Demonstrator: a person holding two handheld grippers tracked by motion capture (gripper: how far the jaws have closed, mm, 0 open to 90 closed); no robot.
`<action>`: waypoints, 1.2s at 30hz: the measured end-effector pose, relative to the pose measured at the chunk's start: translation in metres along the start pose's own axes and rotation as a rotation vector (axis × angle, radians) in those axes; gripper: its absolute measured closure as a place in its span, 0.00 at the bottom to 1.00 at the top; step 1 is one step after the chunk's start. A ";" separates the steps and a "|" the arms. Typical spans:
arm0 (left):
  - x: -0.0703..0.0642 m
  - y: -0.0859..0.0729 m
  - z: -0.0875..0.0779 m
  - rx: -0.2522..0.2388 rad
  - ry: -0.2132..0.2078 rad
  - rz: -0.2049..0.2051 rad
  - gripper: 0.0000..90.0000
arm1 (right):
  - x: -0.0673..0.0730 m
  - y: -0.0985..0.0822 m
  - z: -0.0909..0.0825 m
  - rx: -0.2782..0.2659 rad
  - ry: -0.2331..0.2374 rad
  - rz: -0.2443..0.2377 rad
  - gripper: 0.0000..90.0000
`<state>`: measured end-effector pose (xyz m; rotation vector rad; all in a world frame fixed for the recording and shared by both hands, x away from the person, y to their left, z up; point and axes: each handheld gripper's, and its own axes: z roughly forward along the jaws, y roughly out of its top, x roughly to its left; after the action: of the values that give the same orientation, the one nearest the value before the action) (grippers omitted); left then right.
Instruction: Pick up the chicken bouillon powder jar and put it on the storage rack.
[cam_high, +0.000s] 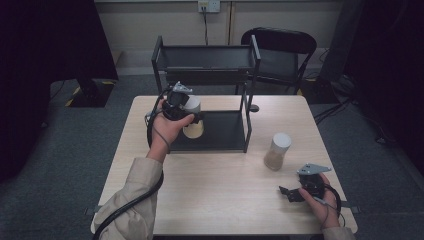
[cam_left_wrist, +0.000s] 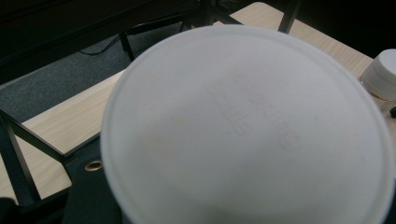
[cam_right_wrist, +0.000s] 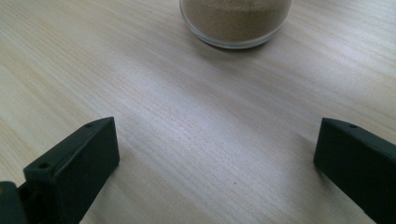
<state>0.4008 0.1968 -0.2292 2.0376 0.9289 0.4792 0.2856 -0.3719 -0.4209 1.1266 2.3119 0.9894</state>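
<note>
We note the left gripper (cam_high: 192, 116) clamped on a white-lidded jar (cam_high: 193, 117) over the black rack's (cam_high: 210, 131) lower shelf. Right gripper (cam_high: 292, 192), jaws wide apart, rests on the table (cam_high: 225, 195); a second jar (cam_high: 277, 151) of tan powder stands at its 11 o'clock.

Left claw (cam_high: 192, 116) raised, clamped shut; right claw (cam_right_wrist: 217, 161) low, jaws spread.

Rack post (cam_high: 247, 125) stands between both jars (cam_high: 277, 150).
</note>
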 end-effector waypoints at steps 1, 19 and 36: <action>0.000 0.003 -0.001 0.000 0.000 0.002 0.39 | 0.000 0.000 0.000 0.000 0.000 0.000 0.00; 0.000 0.046 -0.028 -0.004 -0.012 0.016 0.39 | 0.000 0.000 0.000 0.000 0.000 0.000 0.00; 0.003 0.082 -0.053 -0.023 -0.006 0.016 0.39 | 0.000 0.000 0.000 0.002 0.000 0.000 0.00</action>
<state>0.4069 0.1955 -0.1314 2.0262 0.9007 0.4896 0.2858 -0.3719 -0.4206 1.1273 2.3133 0.9879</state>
